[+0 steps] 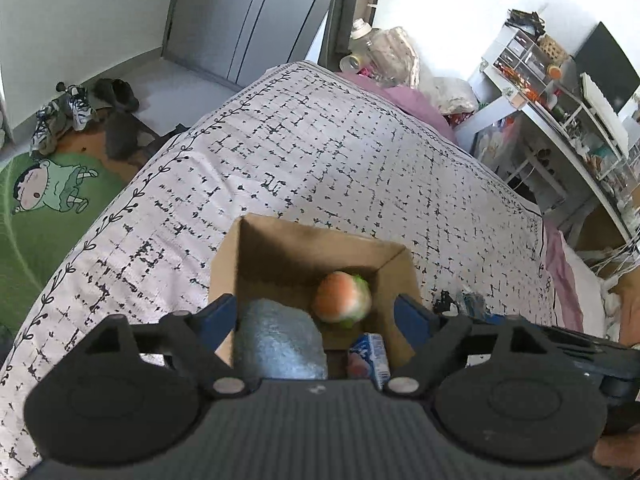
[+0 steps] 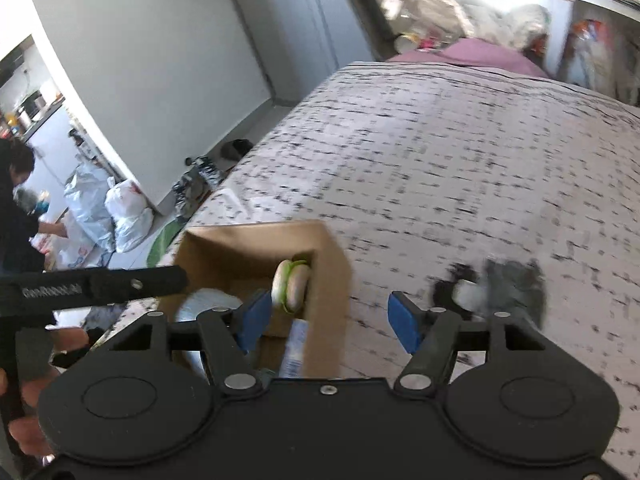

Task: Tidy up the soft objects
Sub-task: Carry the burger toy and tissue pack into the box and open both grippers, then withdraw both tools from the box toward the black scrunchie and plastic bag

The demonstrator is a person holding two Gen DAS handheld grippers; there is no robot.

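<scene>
A brown cardboard box (image 1: 394, 264) stands open on the bed. Inside it lie a grey soft bundle (image 1: 278, 342), an orange, white and green burger-shaped toy (image 1: 342, 298) and a blue and white pack (image 1: 370, 358). My left gripper (image 1: 316, 316) is open and empty just above the box opening. In the right wrist view the box (image 2: 332, 276) holds the burger toy (image 2: 291, 286) and the pack (image 2: 294, 346). My right gripper (image 2: 330, 318) is open and empty over the box's right wall. A grey and black soft thing (image 2: 500, 286) lies on the bedspread to the right, blurred; it also shows in the left wrist view (image 1: 464, 304).
The bed has a white bedspread with black marks (image 1: 320, 152) and a pink sheet (image 1: 416, 104) at its far end. A green rug (image 1: 44, 208) and shoes (image 1: 80, 108) lie on the floor at left. A cluttered white desk (image 1: 560, 112) stands at right. A person (image 2: 18, 208) and white bags (image 2: 116, 212) are at far left.
</scene>
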